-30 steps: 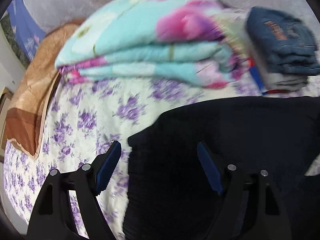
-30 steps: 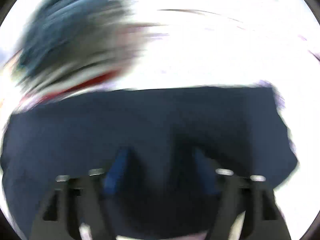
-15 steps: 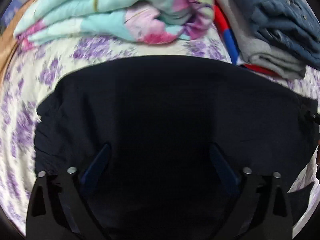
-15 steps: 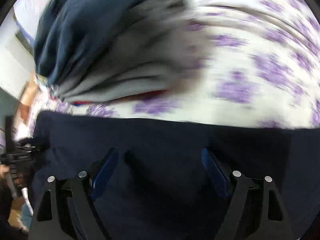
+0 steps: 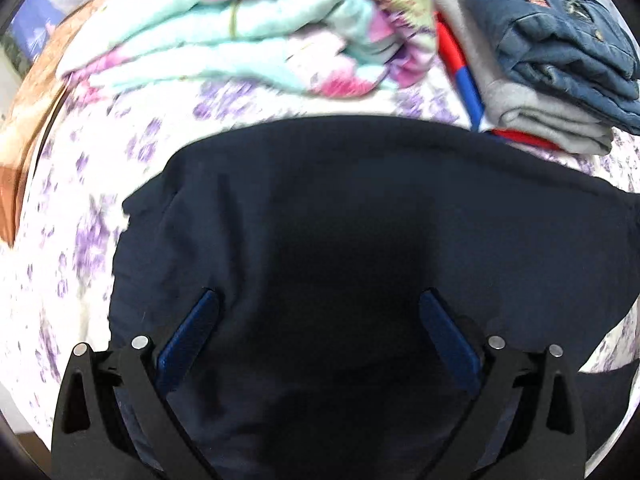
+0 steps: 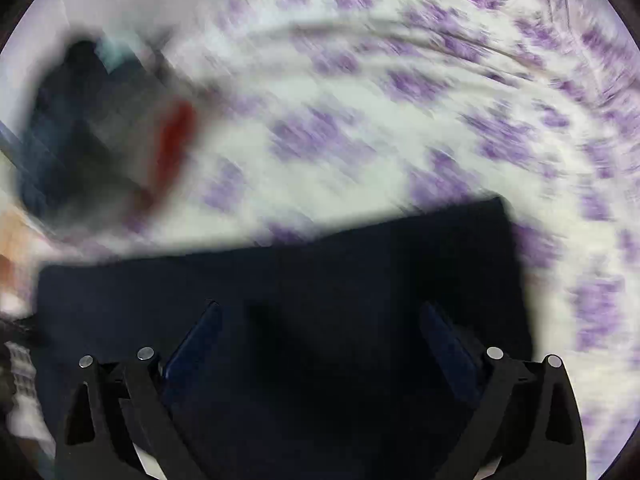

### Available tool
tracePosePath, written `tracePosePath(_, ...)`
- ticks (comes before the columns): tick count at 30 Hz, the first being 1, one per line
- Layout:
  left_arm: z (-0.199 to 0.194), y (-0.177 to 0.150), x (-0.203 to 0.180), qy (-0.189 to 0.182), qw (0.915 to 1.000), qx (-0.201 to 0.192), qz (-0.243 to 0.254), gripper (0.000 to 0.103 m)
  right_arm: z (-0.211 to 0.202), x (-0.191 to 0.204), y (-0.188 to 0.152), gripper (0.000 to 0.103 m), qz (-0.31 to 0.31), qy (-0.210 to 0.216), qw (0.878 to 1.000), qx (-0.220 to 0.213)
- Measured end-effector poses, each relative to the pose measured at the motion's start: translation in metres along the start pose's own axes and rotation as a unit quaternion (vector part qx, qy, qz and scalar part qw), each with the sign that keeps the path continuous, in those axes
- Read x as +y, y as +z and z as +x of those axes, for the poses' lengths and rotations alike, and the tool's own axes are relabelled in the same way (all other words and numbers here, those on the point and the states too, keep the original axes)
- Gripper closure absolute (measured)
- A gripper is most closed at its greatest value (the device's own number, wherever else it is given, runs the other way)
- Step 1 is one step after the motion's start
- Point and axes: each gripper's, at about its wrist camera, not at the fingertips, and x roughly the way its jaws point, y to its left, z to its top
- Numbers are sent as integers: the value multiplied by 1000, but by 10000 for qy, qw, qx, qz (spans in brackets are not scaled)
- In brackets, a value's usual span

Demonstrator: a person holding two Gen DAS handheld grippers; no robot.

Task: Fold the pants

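The dark navy pants (image 5: 360,208) lie folded flat on a bed with a purple-flowered sheet (image 5: 88,248). My left gripper (image 5: 320,300) hovers open right over the pants, its blue pads wide apart with nothing between them. In the right wrist view the pants (image 6: 320,280) show as a dark rectangle with a squared far right corner. My right gripper (image 6: 320,312) is open above them and empty. That view is motion-blurred.
A folded turquoise and pink floral blanket (image 5: 248,36) lies beyond the pants. A stack of folded blue jeans (image 5: 560,36) on grey clothing (image 5: 540,104) sits at the far right. A brown blanket (image 5: 32,120) lies at the left. The flowered sheet (image 6: 400,120) stretches to the right.
My left gripper moved right over the pants, then eased back a little. My right gripper swung to the right, so the clothing stack slid to the left edge and the pants' right corner came into view.
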Motion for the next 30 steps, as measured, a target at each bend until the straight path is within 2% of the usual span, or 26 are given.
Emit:
tracePosePath(2,-2,-7,10,21,9999,-35,-140,4,3,-27,-11,3,310,-1280,9912,97)
tracePosePath(3,-5,-10,13,61,9998,-68,-176,4,-6,-44,-20,3,813,-1597,9838,36)
tracePosePath(5,-23,-16,19,177,9992,-234,-254,5,-34,-54,-41,4,1322,-1130,9840,-383)
tracePosePath(6,-34,-21,23,102,9988,-366,-302,5,-49,-52,-54,4,1363,-905,9848,-574)
tracePosePath(7,-44,-27,26,-28,9983,-465,-339,5,-56,-27,-56,4,1245,-769,9862,-769)
tracePosePath(8,-51,-32,28,-141,9980,-509,-339,5,-70,-17,-63,4,1097,-630,9882,-863)
tracePosePath(10,-61,-48,31,-181,9982,-518,-259,5,-91,9,-93,4,653,-64,9950,-760)
tracePosePath(12,-64,-65,32,-74,9988,-437,-201,5,-93,43,-123,4,304,264,9977,-543)
tracePosePath(15,-64,-100,39,-167,9992,-288,-235,5,-96,88,-170,4,-25,603,9974,-398)
tracePosePath(18,-68,-130,41,-252,9991,-218,-248,5,-107,127,-207,4,-110,1040,9933,-490)
tracePosePath(21,-68,-160,46,-442,9987,-125,-219,5,-104,171,-233,4,-675,1116,9910,-309)
tracePosePath(23,-63,-183,42,-353,9993,-60,-97,5,-93,182,-249,4,-1082,862,9904,-30)
tracePosePath(25,-51,-193,45,-251,9997,50,18,5,-89,175,-264,4,-1179,663,9907,119)
tracePosePath(30,-48,-216,55,-390,9992,44,60,4,-98,131,-287,4,-1488,43,9887,180)
